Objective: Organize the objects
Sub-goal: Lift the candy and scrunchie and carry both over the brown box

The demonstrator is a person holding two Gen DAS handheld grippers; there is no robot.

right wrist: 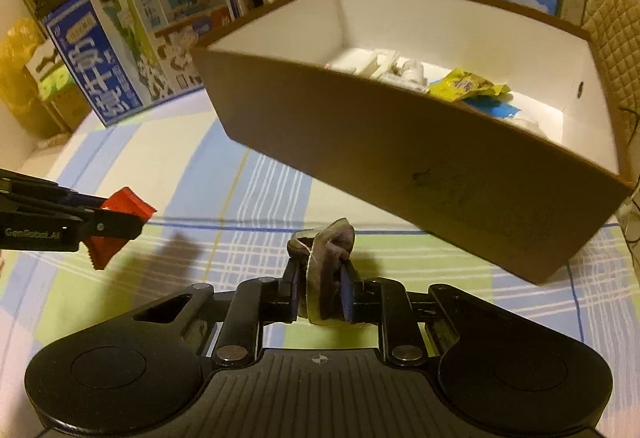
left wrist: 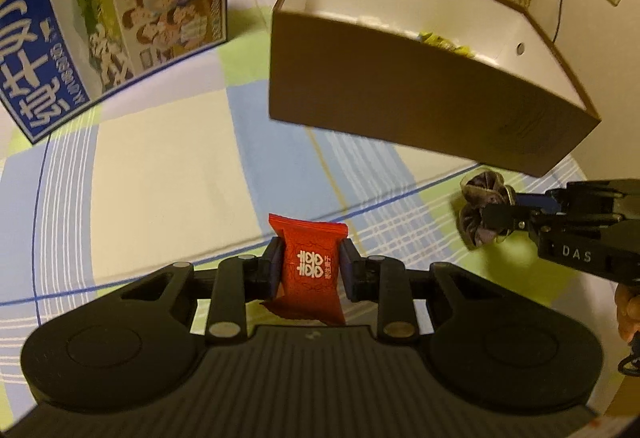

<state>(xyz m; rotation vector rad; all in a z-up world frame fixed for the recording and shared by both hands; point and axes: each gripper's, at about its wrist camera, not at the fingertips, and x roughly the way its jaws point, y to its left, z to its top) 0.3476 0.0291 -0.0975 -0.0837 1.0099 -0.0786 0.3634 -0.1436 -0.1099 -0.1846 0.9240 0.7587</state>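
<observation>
Two handheld grippers carry small items above a checked tablecloth, near an open brown box.

At the bottom centre of its own view, the left gripper (left wrist: 311, 266) pinches a red foil candy packet with white characters (left wrist: 310, 270); the right gripper (right wrist: 322, 290), low in its view, is clamped on a crumpled dark purple fabric scrunchie (right wrist: 326, 262). Beyond both, in the upper right, sits the open brown cardboard box with a white interior (right wrist: 400, 166), holding a yellow wrapper (right wrist: 464, 85). A blue illustrated milk carton box (left wrist: 100, 18) stands at upper left on the pastel checked tablecloth (left wrist: 160, 158).
</observation>
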